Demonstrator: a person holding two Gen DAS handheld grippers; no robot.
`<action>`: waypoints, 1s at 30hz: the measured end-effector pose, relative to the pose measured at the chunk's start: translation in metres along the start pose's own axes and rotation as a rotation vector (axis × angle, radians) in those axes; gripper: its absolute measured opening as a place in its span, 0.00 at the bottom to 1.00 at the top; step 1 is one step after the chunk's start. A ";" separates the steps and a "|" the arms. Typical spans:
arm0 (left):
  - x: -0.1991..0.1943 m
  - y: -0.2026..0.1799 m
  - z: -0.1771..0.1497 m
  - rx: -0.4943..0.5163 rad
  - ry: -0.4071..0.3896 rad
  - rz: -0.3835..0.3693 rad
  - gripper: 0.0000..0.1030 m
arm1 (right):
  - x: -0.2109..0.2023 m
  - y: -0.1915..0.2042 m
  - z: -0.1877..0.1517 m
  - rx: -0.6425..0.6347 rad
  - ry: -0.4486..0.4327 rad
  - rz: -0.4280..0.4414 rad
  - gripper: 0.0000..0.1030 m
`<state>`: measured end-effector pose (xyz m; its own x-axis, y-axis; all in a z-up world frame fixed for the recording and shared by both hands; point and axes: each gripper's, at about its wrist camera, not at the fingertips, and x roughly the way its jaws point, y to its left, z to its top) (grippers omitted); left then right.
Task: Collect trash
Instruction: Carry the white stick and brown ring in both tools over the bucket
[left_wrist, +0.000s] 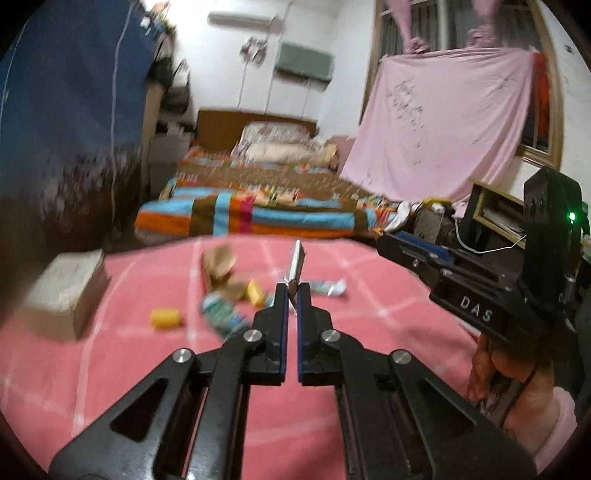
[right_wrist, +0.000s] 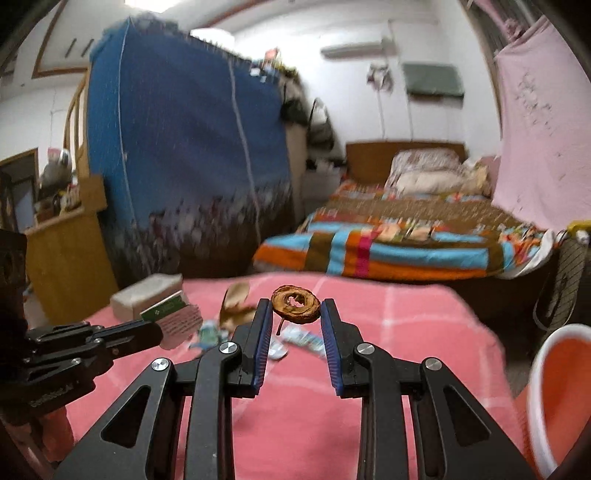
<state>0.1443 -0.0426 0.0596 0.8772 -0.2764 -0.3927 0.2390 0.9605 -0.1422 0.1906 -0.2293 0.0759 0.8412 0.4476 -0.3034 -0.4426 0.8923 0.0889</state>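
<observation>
Above the pink counter (left_wrist: 332, 369), the left gripper (left_wrist: 291, 291) pinched a thin green-and-white packet (left_wrist: 296, 260) in closed fingers; the right gripper (right_wrist: 295, 308) clamped a brown ring-shaped scrap (right_wrist: 295, 304).

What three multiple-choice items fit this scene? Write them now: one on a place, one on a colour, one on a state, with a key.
1. Where does the red plastic bucket with a white rim show in the right wrist view?
A) at the lower right edge
B) on the striped bed
C) on top of the beige box

2. What colour is the checked cloth?
A) blue
B) pink with white lines
C) green

3. How is the right gripper?
A) open and empty
B) shut on a yellow block
C) shut on the brown ring-shaped dried slice

Key: 1 A, the bucket fills that corner; 2 B, the whole spread is pink crossed by white lines; 3 C, both pads press the slice's rim, clear of the cloth.
</observation>
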 end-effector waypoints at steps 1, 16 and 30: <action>0.000 -0.007 0.004 0.018 -0.026 -0.008 0.00 | -0.005 -0.004 0.002 -0.001 -0.021 -0.012 0.24; 0.051 -0.129 0.040 0.188 -0.188 -0.250 0.00 | -0.088 -0.101 -0.005 0.016 -0.352 -0.463 0.24; 0.117 -0.220 0.037 0.243 -0.069 -0.421 0.00 | -0.107 -0.184 -0.037 0.225 -0.289 -0.670 0.24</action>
<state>0.2099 -0.2854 0.0788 0.7071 -0.6475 -0.2842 0.6619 0.7475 -0.0561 0.1703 -0.4434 0.0574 0.9693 -0.2232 -0.1028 0.2385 0.9555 0.1737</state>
